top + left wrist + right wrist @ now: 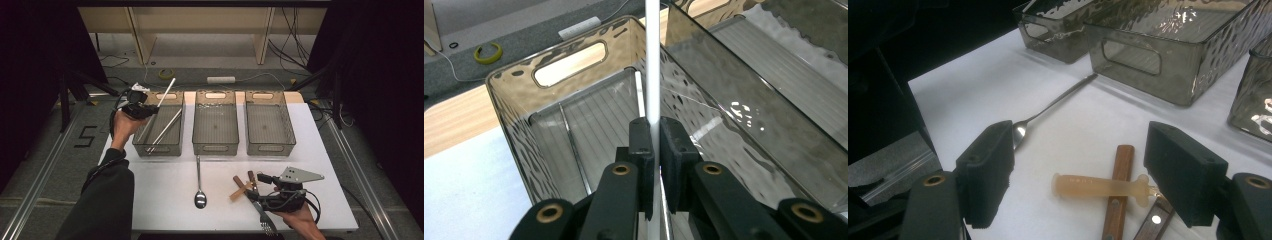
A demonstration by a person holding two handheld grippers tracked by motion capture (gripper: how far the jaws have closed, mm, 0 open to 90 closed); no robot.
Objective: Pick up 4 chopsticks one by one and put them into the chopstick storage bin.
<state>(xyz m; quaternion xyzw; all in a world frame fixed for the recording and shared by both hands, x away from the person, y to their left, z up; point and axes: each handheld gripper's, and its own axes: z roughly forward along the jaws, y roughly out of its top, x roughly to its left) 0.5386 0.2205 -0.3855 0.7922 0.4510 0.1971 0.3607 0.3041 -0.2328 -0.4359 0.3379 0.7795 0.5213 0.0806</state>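
My left gripper (148, 111) hovers over the left grey bin (142, 148), shut on a thin white stick (167, 91) that points up and away. In the left gripper view the pads (642, 145) pinch the white stick (653, 60) above the bin's far wall (514, 100). A second metal stick (165, 130) lies slanted inside that bin. My right gripper (259, 190) stands open, low over the table's front right. Its jaws straddle a beige plastic handle (1098, 186) lying across a brown wooden handle (1118, 195), without touching them.
Two more grey bins, middle (215, 148) and right (270, 148), stand in a row beside the left one. A metal spoon (199, 187) lies in front of the middle bin. A fork (266, 221) lies near the front edge by my right hand.
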